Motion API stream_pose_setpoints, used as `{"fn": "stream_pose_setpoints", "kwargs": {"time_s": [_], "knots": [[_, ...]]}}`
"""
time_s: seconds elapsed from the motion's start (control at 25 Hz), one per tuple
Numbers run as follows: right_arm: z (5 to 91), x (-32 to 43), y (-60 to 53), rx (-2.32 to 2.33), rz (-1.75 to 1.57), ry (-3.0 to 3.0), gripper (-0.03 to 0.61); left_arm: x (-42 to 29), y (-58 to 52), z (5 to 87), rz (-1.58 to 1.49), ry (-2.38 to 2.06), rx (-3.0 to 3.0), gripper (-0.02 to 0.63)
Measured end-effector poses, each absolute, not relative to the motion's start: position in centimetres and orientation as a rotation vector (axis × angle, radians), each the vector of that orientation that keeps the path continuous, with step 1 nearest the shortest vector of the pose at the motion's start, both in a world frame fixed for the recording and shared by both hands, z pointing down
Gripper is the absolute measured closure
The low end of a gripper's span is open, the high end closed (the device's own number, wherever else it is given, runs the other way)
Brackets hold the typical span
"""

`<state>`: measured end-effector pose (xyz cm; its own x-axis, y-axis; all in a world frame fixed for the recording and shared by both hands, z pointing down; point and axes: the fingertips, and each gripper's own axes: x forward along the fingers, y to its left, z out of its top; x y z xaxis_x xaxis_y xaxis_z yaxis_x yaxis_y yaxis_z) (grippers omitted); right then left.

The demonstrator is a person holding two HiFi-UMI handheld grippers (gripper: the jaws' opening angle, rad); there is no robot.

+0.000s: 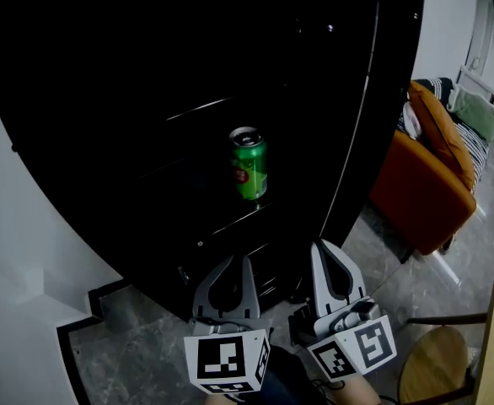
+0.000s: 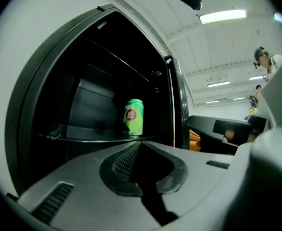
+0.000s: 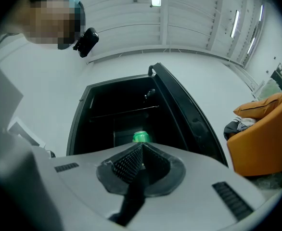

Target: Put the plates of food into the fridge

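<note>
The fridge stands open, straight ahead of both tools, with its door swung out just to the right of the right hand-held gripper. The left hand-held gripper is beside it, the two close together and both aimed into the dark interior.

In its own view, the left hand-held gripper has its pads pressed tip to tip with nothing between them. The right hand-held gripper is likewise closed on nothing and tilts a little upward.

The only thing inside the fridge is a green drink can. It stands upright on a glass shelf, ahead of and slightly above both tips and well clear of them.

No plates of food appear in any view, neither in the fridge nor within reach of either tool. An orange armchair sits off to the right of the right tool, and the edge of a wooden chair shows lower right. Neither carries a plate that can be made out.

As I read it, the loading step is not under way. The fridge is ready, but both tools are empty, so this is the stretch between opening the door and fetching a plate.

The next move calls for turning away from the fridge toward wherever the plates sit. The jaws must then open and take a plate by its rim, keeping it level. The shelf space beside the can looks free to take it.
</note>
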<state>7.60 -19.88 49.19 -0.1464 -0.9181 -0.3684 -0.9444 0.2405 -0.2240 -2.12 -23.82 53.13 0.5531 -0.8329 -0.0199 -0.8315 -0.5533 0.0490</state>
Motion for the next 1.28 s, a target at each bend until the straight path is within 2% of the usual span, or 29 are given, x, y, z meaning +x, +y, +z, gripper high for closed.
{"fn": "stream_pose_setpoints", "kwargs": {"time_s": [0.4,0.8,1.28], "knots": [[37.5,8.6,-20.2,-1.727,-0.11,2.084,0.568,1.9,-23.5,41.2,0.034,-1.335,2.725,0.606],[22.8,11.4,-15.6,-1.844,-0.143,2.036,0.568,4.9,-19.5,26.0,0.043,-1.195,2.824,0.606],[15.4,14.3,-3.2,-2.123,-0.236,1.824,0.566,8.3,-9.2,14.9,0.032,-0.93,2.901,0.606]]}}
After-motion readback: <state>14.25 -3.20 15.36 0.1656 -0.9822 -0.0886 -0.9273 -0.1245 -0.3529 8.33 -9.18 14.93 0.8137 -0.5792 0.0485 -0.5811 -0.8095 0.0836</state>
